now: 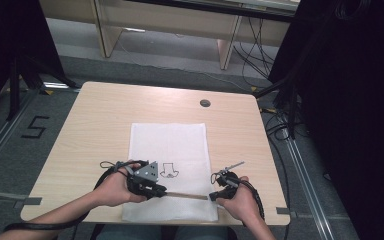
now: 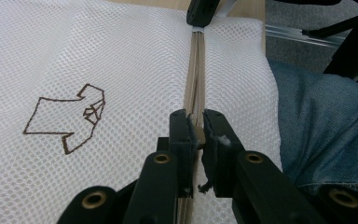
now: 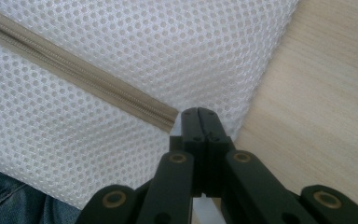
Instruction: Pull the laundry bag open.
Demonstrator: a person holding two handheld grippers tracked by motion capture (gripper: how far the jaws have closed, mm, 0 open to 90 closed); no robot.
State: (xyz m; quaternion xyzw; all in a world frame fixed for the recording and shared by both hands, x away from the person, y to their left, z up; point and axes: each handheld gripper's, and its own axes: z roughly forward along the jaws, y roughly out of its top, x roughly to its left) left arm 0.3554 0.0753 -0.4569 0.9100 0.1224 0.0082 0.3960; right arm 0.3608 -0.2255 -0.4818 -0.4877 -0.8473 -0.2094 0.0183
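Note:
A white mesh bag [image 1: 170,145] lies flat on the wooden table [image 1: 100,115], with a brown shirt outline [image 1: 169,171] printed on it. A tan zipper [image 1: 187,195] runs along its near edge. My left gripper [image 1: 164,191] is at the zipper's left part, and in the left gripper view its jaws [image 2: 196,130] are shut on the small tan zipper pull [image 2: 197,133]. My right gripper [image 1: 212,196] sits at the zipper's right end. In the right gripper view its jaws [image 3: 200,114] are pressed together on the mesh bag's edge [image 3: 240,119], right beside the zipper's end [image 3: 168,119].
A round cable hole [image 1: 205,103] is at the table's far side. The person's jeans [image 2: 326,130] are just past the table's near edge. Black curtains [image 1: 360,100] stand at the right, a stand's legs [image 1: 17,80] at the left, and a desk [image 1: 180,25] behind.

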